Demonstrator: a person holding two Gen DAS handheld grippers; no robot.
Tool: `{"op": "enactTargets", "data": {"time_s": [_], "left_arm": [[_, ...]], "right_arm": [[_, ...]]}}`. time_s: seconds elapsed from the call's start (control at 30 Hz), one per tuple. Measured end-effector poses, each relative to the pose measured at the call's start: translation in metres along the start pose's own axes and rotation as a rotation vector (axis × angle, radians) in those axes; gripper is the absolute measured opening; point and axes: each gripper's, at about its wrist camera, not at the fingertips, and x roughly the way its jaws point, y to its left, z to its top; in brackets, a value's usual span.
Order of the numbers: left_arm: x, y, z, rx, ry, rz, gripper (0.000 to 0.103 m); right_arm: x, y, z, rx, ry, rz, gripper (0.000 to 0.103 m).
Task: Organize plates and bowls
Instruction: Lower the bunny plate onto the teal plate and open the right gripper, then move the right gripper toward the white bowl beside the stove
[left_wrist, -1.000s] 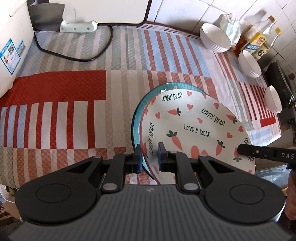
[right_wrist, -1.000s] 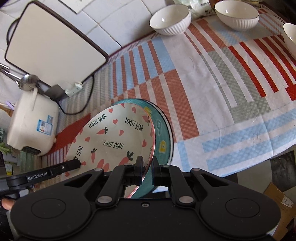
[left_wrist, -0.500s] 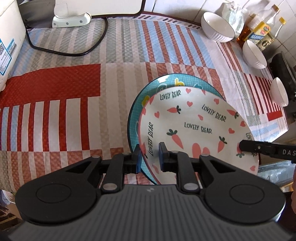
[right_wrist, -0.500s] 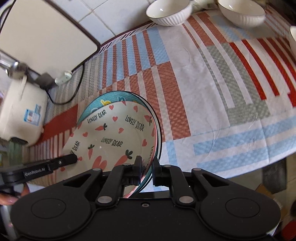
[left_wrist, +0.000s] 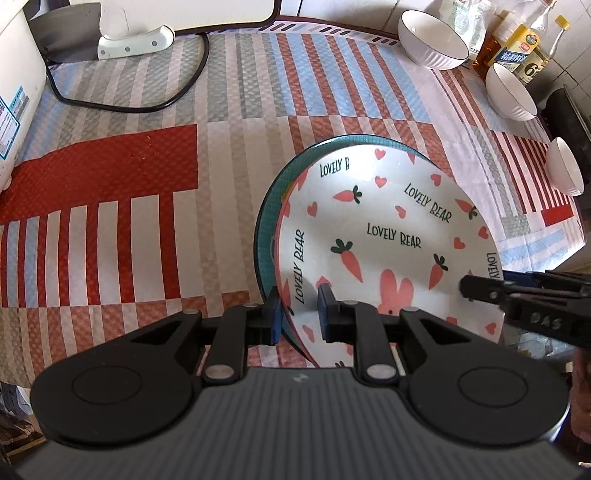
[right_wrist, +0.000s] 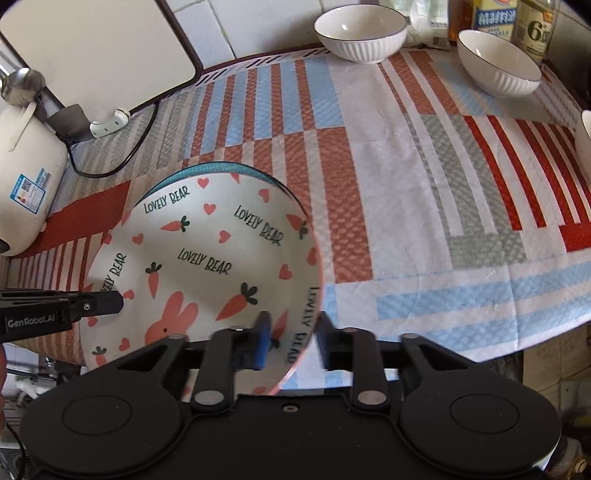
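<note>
A white carrot-and-bear plate (left_wrist: 384, 236) (right_wrist: 207, 258) rests on a teal plate (left_wrist: 269, 206) (right_wrist: 221, 167) near the front of the table. My left gripper (left_wrist: 298, 314) straddles the white plate's left rim with its jaws parted. My right gripper (right_wrist: 291, 338) straddles the plate's right rim, jaws also parted; it shows in the left wrist view (left_wrist: 480, 291). Three white bowls (left_wrist: 432, 44) (left_wrist: 511, 92) (left_wrist: 565, 166) stand at the far right.
A striped cloth (left_wrist: 147, 166) covers the table. A white rice cooker (right_wrist: 26, 177), its black cord (left_wrist: 155, 103) and a white board (right_wrist: 92, 48) stand at the far left. Bottles (left_wrist: 524, 51) stand behind the bowls. The table's front edge (right_wrist: 480, 350) is close.
Both grippers have opened from the white plate's rim. The white plate has come down over the teal plate and now covers most of it.
</note>
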Motion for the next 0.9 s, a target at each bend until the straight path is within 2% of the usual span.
{"op": "enactTargets", "data": {"time_s": [0.1,0.2,0.3,0.43,0.7,0.83,0.9], "left_arm": [[0.000,0.003,0.004,0.008,0.006,-0.003,0.018],[-0.001,0.006,0.008,0.009,0.024,-0.004,0.018],[0.001,0.002,0.008,0.054,0.026,0.072,0.019],[-0.004,0.001,0.006,0.044,0.007,0.038,0.020],[-0.024,-0.008,-0.004,0.066,0.008,0.011,0.021],[-0.039,-0.016,-0.012,0.085,0.010,0.005,0.024],[-0.048,-0.019,-0.015,0.088,0.013,0.010,0.030]], "right_arm": [[0.007,0.012,-0.005,-0.075,-0.016,-0.055,0.040],[0.008,0.015,-0.005,-0.090,-0.023,-0.069,0.041],[0.009,0.016,-0.006,-0.101,-0.031,-0.077,0.041],[0.009,0.023,-0.010,-0.137,-0.060,-0.108,0.043],[-0.011,0.026,-0.011,-0.142,-0.078,-0.086,0.042],[-0.030,0.037,-0.013,-0.209,-0.085,-0.083,0.046],[-0.039,0.043,-0.015,-0.242,-0.095,-0.090,0.050]]}}
